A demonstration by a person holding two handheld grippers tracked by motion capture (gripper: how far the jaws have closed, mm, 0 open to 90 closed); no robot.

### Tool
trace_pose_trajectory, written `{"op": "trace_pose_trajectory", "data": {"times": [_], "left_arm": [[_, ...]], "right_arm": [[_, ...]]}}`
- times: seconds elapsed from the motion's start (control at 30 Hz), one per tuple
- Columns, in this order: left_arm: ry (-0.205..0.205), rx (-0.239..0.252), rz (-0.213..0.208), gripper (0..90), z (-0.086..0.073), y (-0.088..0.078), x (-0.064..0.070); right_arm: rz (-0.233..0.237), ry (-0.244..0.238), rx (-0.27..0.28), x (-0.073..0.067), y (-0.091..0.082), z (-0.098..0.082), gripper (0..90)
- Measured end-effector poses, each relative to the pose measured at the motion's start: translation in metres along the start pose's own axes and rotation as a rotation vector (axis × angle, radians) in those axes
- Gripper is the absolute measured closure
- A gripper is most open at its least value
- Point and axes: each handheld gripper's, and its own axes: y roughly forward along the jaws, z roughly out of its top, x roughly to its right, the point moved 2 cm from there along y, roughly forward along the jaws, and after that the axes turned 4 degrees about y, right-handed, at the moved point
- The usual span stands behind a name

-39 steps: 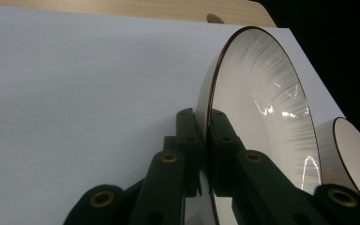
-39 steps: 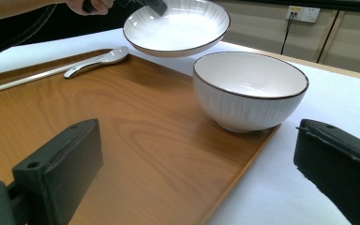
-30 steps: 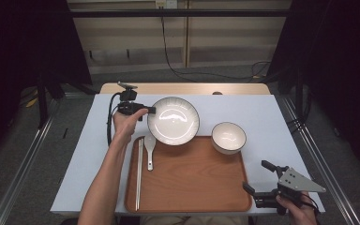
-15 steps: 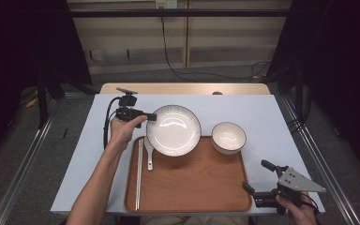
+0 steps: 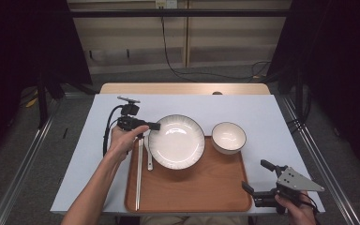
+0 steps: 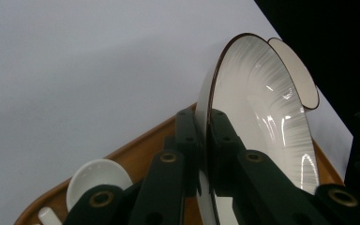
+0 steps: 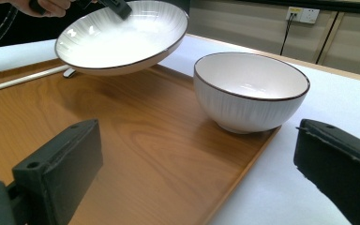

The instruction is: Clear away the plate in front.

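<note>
carrying the plate (image 5: pixel 176 141) over the tray (image 5: pixel 201 187), left gripper (image 5: pixel 153 126) clamped on its rim; next, lower it level, mid-frame.

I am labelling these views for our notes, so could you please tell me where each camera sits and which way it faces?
High view: above the person's side, looking forward and down on the tray; both forearms show.
Left gripper view: rides the left hand-held gripper, looking along its jaws, clamped on the plate rim.
Right gripper view: low at the tray's near right corner, looking across it at the bowl; its open jaws show.
All three share plate and bowl.
</note>
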Motion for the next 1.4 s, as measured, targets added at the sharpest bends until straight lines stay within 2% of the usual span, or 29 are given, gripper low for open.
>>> {"op": "trace_pose_trajectory", "data": {"times": [0.13,0.17,0.27,0.3,0.37,0.4,0.47,0.5,0.53,0.57,0.67,0.77,0.87,0.9,0.97,1.03,1.2,1.23,1.3,1.37,1.4], "left_arm": [[0.013,-0.020,-0.008,84.9,-0.005,0.003,0.004],[0.009,-0.017,-0.028,85.0,-0.007,0.004,0.004],[0.008,-0.028,-0.041,85.0,-0.012,0.007,0.007],[0.023,-0.037,-0.040,84.8,-0.012,0.008,0.009],[0.006,-0.050,-0.018,84.7,-0.015,0.011,0.012],[0.000,-0.048,-0.035,84.5,-0.016,0.012,0.012],[0.000,-0.052,-0.028,84.7,-0.019,0.014,0.013],[0.018,-0.055,-0.056,84.5,-0.022,0.016,0.014],[0.012,-0.058,-0.045,84.6,-0.024,0.017,0.016],[0.019,-0.070,-0.066,84.5,-0.025,0.018,0.017],[0.071,-0.095,-0.056,84.4,-0.028,0.020,0.024],[0.052,-0.097,-0.068,84.4,-0.032,0.024,0.024],[0.056,-0.107,-0.106,84.4,-0.036,0.030,0.027],[0.073,-0.117,-0.110,84.4,-0.037,0.032,0.027],[0.073,-0.124,-0.100,84.5,-0.038,0.037,0.030],[0.064,-0.123,-0.112,84.7,-0.038,0.039,0.028],[0.069,-0.131,-0.092,85.3,-0.038,0.042,0.025],[0.082,-0.144,-0.083,85.7,-0.038,0.043,0.025],[0.077,-0.151,-0.033,86.0,-0.040,0.049,0.025],[0.089,-0.141,-0.023,86.0,-0.041,0.051,0.024],[0.086,-0.136,-0.033,86.0,-0.040,0.051,0.025]], "right_arm": [[0.001,-0.004,-0.003,0.000,0.000,0.000,0.9],[0.002,-0.004,-0.004,0.000,-0.001,0.000,0.9],[0.002,-0.003,-0.002,0.000,-0.001,0.000,0.9],[0.002,-0.003,-0.001,0.000,0.000,0.000,0.9],[0.002,-0.005,-0.004,0.000,0.000,0.000,0.9],[0.003,-0.004,-0.005,0.000,0.000,0.000,0.9],[0.001,-0.007,-0.003,0.000,0.000,0.000,0.9],[0.001,-0.008,-0.004,0.000,0.000,0.000,0.9],[0.000,-0.007,-0.004,0.000,0.000,0.000,0.9],[0.002,-0.002,-0.002,0.000,0.000,0.000,0.9],[0.002,-0.005,-0.004,0.001,0.001,0.000,0.9],[0.000,-0.008,-0.006,0.000,0.001,0.000,0.9],[0.000,-0.005,-0.005,-0.001,0.000,0.000,0.9],[-0.001,-0.004,-0.005,0.000,0.001,0.000,0.9],[-0.008,-0.005,-0.005,0.000,0.001,0.000,0.8],[-0.007,-0.006,-0.003,0.000,0.001,0.000,0.8],[-0.004,-0.008,-0.005,0.001,0.000,0.000,0.8],[-0.010,-0.005,-0.013,0.001,0.001,0.000,0.8],[-0.005,-0.008,-0.012,0.001,0.001,0.000,0.8],[-0.005,-0.012,-0.010,0.001,0.002,0.000,0.8],[-0.001,-0.009,-0.008,0.000,0.002,0.000,0.8]]}}
